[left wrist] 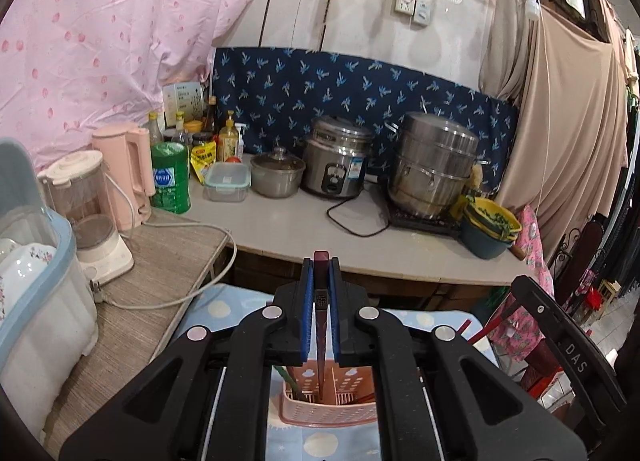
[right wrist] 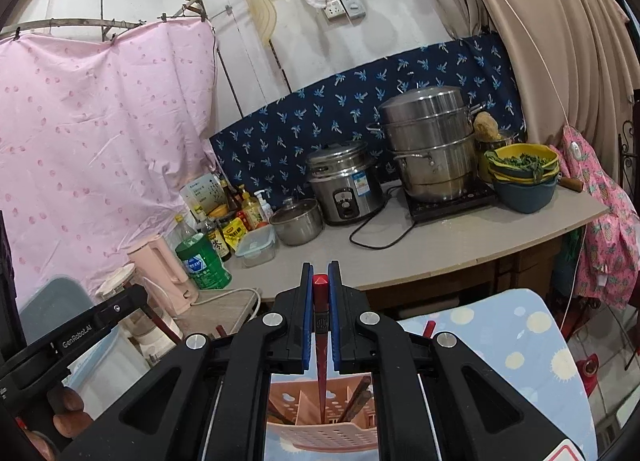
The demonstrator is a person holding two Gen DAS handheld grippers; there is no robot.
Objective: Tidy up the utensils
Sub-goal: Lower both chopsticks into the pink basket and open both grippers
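Each gripper – left gripper, right gripper – pinches one upright chopstick near its thick end, tip over the pink holder; light, stiff, probably slick – grip high

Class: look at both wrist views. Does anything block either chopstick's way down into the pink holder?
Nothing visible does. Each gripper holds a chopstick tip-down, already inside the holder. Other chopsticks lean to the sides.

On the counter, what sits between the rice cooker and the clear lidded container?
A small pot with a glass lid stands between the rice cooker and the container; both wrist views show it.
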